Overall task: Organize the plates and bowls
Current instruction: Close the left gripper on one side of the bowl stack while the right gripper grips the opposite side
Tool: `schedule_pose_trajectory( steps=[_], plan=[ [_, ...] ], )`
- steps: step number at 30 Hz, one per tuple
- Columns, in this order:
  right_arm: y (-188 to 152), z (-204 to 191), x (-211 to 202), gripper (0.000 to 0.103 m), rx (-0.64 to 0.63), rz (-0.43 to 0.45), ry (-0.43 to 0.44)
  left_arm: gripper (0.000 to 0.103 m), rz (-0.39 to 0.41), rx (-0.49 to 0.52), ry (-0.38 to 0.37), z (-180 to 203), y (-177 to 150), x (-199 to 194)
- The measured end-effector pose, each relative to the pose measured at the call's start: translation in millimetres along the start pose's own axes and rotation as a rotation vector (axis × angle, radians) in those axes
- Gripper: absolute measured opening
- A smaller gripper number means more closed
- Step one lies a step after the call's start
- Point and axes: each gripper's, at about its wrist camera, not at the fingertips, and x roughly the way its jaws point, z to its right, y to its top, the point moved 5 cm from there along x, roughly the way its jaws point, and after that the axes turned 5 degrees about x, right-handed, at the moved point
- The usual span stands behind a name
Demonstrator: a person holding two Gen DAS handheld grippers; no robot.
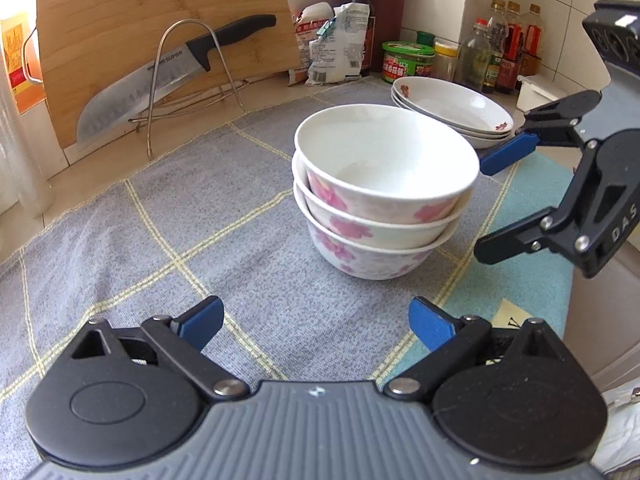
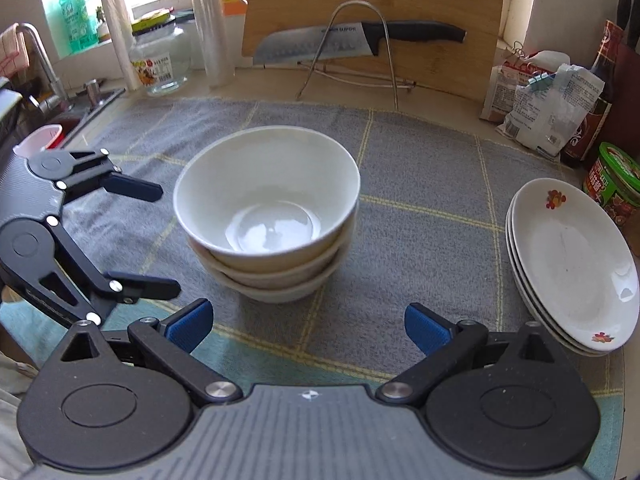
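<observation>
A stack of three white bowls with pink flowers (image 1: 380,196) stands on the grey checked mat (image 1: 160,248); it also shows in the right wrist view (image 2: 272,216). A stack of three white plates with small flower marks (image 1: 456,110) lies behind and to the right (image 2: 572,268). My left gripper (image 1: 316,328) is open and empty, in front of the bowls; it also shows in the right wrist view (image 2: 168,236). My right gripper (image 2: 308,328) is open and empty, near the bowls; in the left wrist view (image 1: 486,208) it sits just right of the bowls.
A wooden cutting board (image 1: 160,28) and a knife (image 1: 160,80) on a wire rack stand at the back. Bags, sauce bottles (image 1: 508,36) and a green-lidded tub (image 1: 408,62) fill the back right corner. A sink and faucet (image 2: 36,68) lie at the left.
</observation>
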Motion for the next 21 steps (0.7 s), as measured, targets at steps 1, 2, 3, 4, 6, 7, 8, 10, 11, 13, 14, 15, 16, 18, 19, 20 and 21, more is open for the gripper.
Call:
schedule_pose_trajectory(
  steps=[1, 2, 3, 4, 6, 7, 8, 10, 11, 13, 14, 15, 16, 18, 19, 20, 21],
  plan=[
    [-1, 2, 6, 0.103, -0.017, -0.008, 0.001, 0.098, -0.010, -0.007, 0.007, 1, 1, 2],
    [-1, 5, 12, 0.103, -0.037, -0.010, 0.002, 0.098, -0.018, -0.012, 0.011, 2, 2, 5],
    [-1, 7, 18, 0.103, -0.058, -0.014, 0.008, 0.098, -0.025, -0.014, 0.013, 2, 3, 8],
    [-1, 10, 25, 0.103, -0.081, -0.026, 0.019, 0.098, -0.034, -0.016, 0.015, 4, 4, 11],
    [-1, 14, 36, 0.103, -0.125, -0.042, 0.032, 0.098, -0.055, -0.019, 0.008, 7, 4, 18],
    [-1, 16, 40, 0.103, -0.150, -0.049, 0.047, 0.098, -0.064, -0.024, -0.003, 9, 3, 22],
    [-1, 17, 44, 0.103, -0.176, -0.051, 0.059, 0.098, -0.075, -0.031, -0.011, 10, 3, 25],
    [-2, 20, 47, 0.103, -0.218, -0.051, 0.091, 0.099, -0.093, -0.044, -0.010, 13, 2, 32],
    [-1, 22, 47, 0.103, -0.229, -0.051, 0.117, 0.099, -0.093, -0.044, 0.007, 14, 3, 33],
    [-1, 26, 48, 0.103, -0.263, -0.040, 0.142, 0.100, -0.117, -0.041, 0.039, 17, 5, 38],
    [-2, 27, 47, 0.103, -0.280, -0.035, 0.154, 0.102, -0.133, -0.037, 0.048, 19, 6, 41],
    [-3, 28, 47, 0.103, -0.296, -0.030, 0.166, 0.103, -0.138, -0.028, 0.057, 22, 8, 44],
    [-4, 29, 46, 0.103, -0.311, -0.025, 0.176, 0.103, -0.139, -0.035, 0.059, 22, 9, 45],
    [-5, 30, 46, 0.103, -0.326, -0.020, 0.192, 0.103, -0.149, -0.049, 0.070, 22, 10, 47],
    [-4, 32, 46, 0.103, -0.333, -0.017, 0.199, 0.103, -0.155, -0.055, 0.073, 22, 11, 48],
    [-5, 32, 46, 0.103, -0.336, -0.015, 0.202, 0.103, -0.158, -0.058, 0.075, 22, 11, 48],
    [-5, 33, 45, 0.103, -0.340, -0.012, 0.206, 0.103, -0.160, -0.061, 0.077, 22, 11, 48]
  ],
)
